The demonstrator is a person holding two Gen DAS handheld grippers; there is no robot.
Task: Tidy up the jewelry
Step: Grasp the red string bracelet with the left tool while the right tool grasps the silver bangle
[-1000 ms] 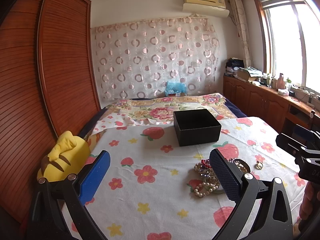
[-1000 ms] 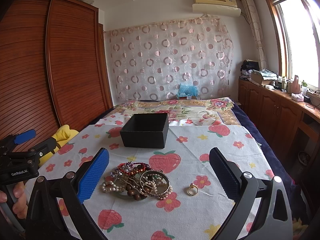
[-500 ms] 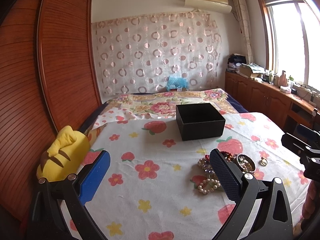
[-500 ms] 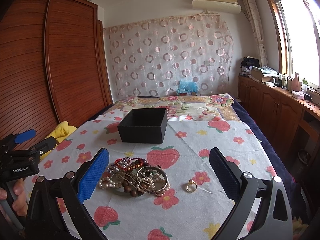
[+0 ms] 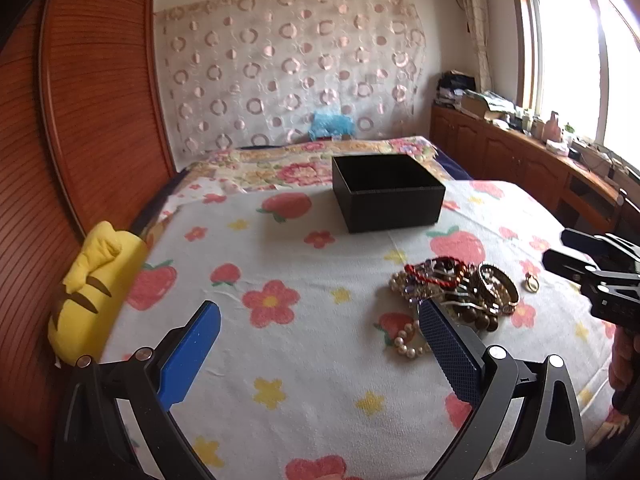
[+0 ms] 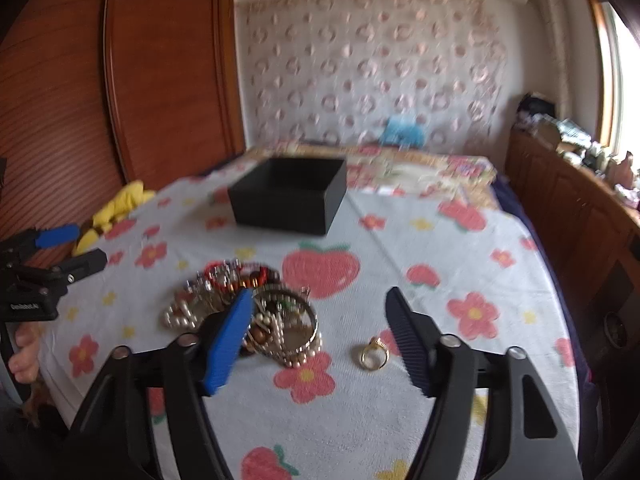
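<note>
A pile of jewelry (image 5: 454, 292) with pearl strands, beads and bangles lies on the strawberry-print cloth (image 5: 304, 280); it also shows in the right wrist view (image 6: 248, 312). A gold ring (image 6: 375, 354) lies alone to its right, also in the left wrist view (image 5: 531, 282). An open, empty-looking black box (image 5: 387, 192) stands behind the pile (image 6: 289, 194). My left gripper (image 5: 316, 352) is open, left of the pile. My right gripper (image 6: 320, 336) is open, low over the pile's right side and the ring.
A yellow plush toy (image 5: 92, 288) lies at the bed's left edge by the wooden wardrobe (image 5: 92, 100). Wooden cabinets (image 5: 520, 160) run along the right under the window. A floral quilt (image 5: 304, 160) lies behind the box.
Both grippers have moved forward and down toward the jewelry. The right gripper's jaws have narrowed somewhat and now frame the pile's right side and the ring. Nothing has been picked up.
</note>
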